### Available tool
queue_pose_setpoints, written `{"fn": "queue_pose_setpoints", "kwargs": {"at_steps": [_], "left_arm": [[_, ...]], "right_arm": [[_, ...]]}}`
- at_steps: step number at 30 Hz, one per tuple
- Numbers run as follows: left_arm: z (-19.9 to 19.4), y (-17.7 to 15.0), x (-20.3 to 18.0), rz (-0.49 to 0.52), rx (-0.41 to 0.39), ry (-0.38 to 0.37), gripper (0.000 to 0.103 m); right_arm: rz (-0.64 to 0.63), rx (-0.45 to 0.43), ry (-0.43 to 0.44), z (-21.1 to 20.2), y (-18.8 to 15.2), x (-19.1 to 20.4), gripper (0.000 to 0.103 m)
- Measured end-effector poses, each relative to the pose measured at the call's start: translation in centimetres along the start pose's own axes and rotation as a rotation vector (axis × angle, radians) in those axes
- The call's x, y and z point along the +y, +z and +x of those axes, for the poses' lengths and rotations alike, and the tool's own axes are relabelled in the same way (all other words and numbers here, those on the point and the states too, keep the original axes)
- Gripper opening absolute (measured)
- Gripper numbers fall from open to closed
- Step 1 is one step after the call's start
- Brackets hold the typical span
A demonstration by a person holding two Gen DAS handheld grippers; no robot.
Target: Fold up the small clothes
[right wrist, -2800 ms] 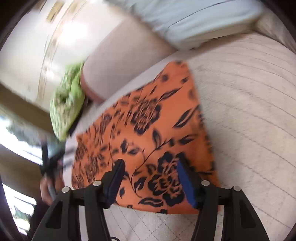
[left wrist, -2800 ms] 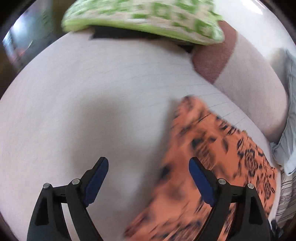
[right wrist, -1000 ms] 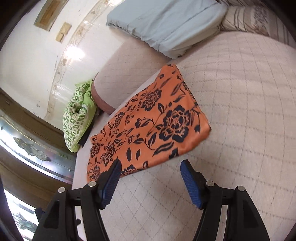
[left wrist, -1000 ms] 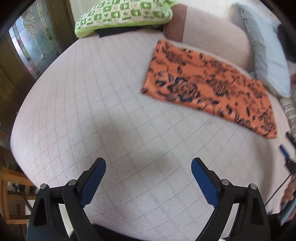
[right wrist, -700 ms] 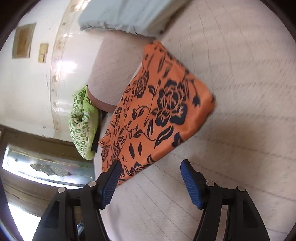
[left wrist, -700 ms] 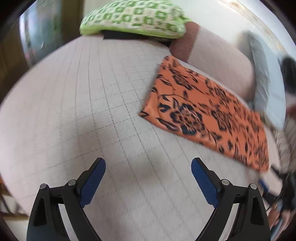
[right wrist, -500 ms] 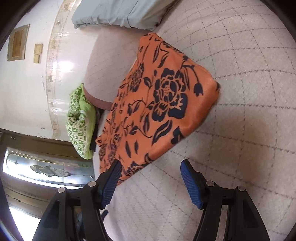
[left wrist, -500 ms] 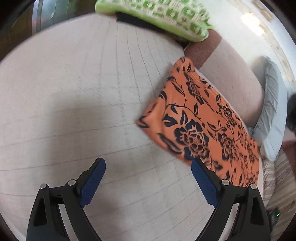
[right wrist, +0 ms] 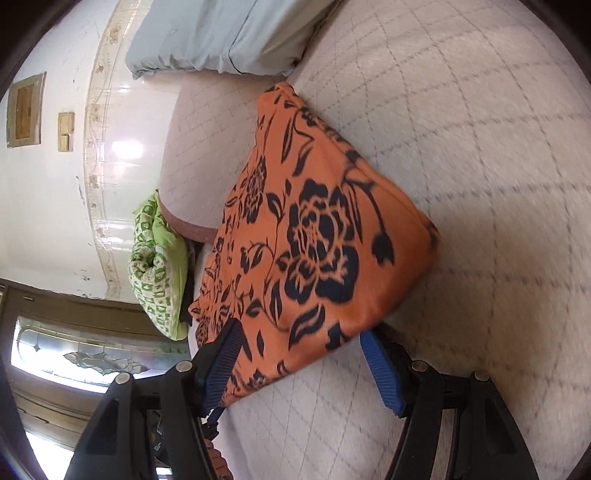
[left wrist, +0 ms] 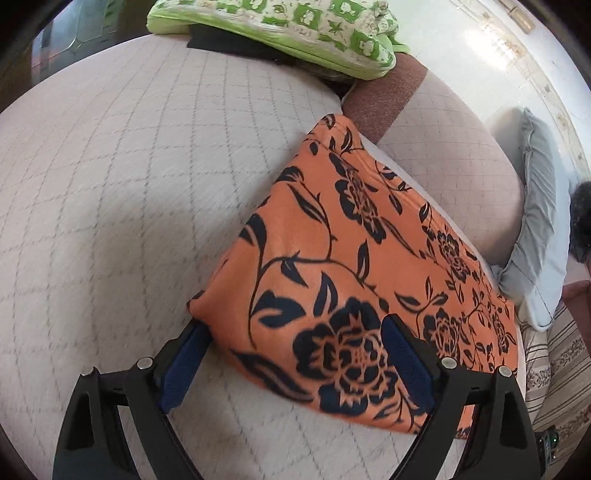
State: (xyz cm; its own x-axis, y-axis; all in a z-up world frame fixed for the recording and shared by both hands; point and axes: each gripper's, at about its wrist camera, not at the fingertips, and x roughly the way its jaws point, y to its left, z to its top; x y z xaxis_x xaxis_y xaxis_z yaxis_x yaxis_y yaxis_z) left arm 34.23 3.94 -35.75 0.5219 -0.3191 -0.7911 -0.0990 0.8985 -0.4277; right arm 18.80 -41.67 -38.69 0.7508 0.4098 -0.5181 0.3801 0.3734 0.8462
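Orange floral cloth [left wrist: 354, 258] lies flat as a long strip on the quilted bed cover [left wrist: 129, 184], its far long edge against the padded bolster [left wrist: 454, 155]. Step in hand, by my reading: both tongs coming down on the near corners for another fold. Left gripper [left wrist: 291, 365] is spread wide, released, one pad off the cloth's corner on bare cover, the other over the print; nothing pinched. Right gripper [right wrist: 299, 365] also released, jaws partly apart, straddling the near edge of the cloth [right wrist: 314, 240] at the opposite end, pads not pressing. Next move likely calls for lowering until one pad slides under the hem, closing on both layers at each corner together, then lifting evenly; thin fabric on a soft cover may bunch or give only the top layer. Around: green patterned pillow [left wrist: 280, 33] on a dark item beyond the far end, grey pillow [left wrist: 539, 229] by the bolster, striped bedding [left wrist: 557, 369] at the right margin. None lies in the fold's path; the bolster limits room on the far side.
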Motion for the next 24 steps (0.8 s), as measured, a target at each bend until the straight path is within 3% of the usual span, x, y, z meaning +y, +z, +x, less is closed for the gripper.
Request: {"fn": "queue_pose_setpoints", "kwargs": {"at_steps": [4, 9, 11, 15, 17, 18, 20, 23, 24], "left_arm": [[0.8, 1.1, 0.7, -0.035, 0.010, -0.079, 0.057], [0.8, 1.1, 0.9, -0.067, 0.008, -0.154, 0.055], [1.0, 1.1, 0.7, -0.057, 0.006, -0.142, 0.058], [1.4, 0.9, -0.3, -0.018, -0.008, -0.125, 0.066], [1.7, 0.8, -0.9, 0.019, -0.020, -0.104, 0.066], [1.8, 0.8, -1.1, 0.027, -0.025, -0.100, 0.061], [2.5, 0.9, -1.5, 0.045, -0.006, -0.104, 0.034], [2.6, 0.7, -2.0, 0.075, -0.005, -0.092, 0.026], [2.5, 0.7, -2.2, 0.083, -0.013, -0.096, 0.025]], "right_arm": [[0.045, -0.008, 0.026, 0.8, 1.3, -0.3, 0.070], [0.051, -0.028, 0.053, 1.8, 3.1, -0.3, 0.069], [-0.007, -0.039, 0.038, 2.4, 3.4, 0.5, 0.069], [-0.145, -0.053, -0.040, 3.8, 3.0, 2.0, 0.042], [-0.165, -0.060, -0.062, 4.3, 2.8, 2.2, 0.041], [-0.169, -0.061, -0.064, 4.3, 2.8, 2.2, 0.041], [-0.175, -0.063, -0.068, 4.4, 2.7, 2.2, 0.040], [-0.206, -0.073, -0.089, 4.6, 2.5, 2.6, 0.036], [-0.221, -0.074, -0.099, 4.8, 2.4, 2.9, 0.028]]}}
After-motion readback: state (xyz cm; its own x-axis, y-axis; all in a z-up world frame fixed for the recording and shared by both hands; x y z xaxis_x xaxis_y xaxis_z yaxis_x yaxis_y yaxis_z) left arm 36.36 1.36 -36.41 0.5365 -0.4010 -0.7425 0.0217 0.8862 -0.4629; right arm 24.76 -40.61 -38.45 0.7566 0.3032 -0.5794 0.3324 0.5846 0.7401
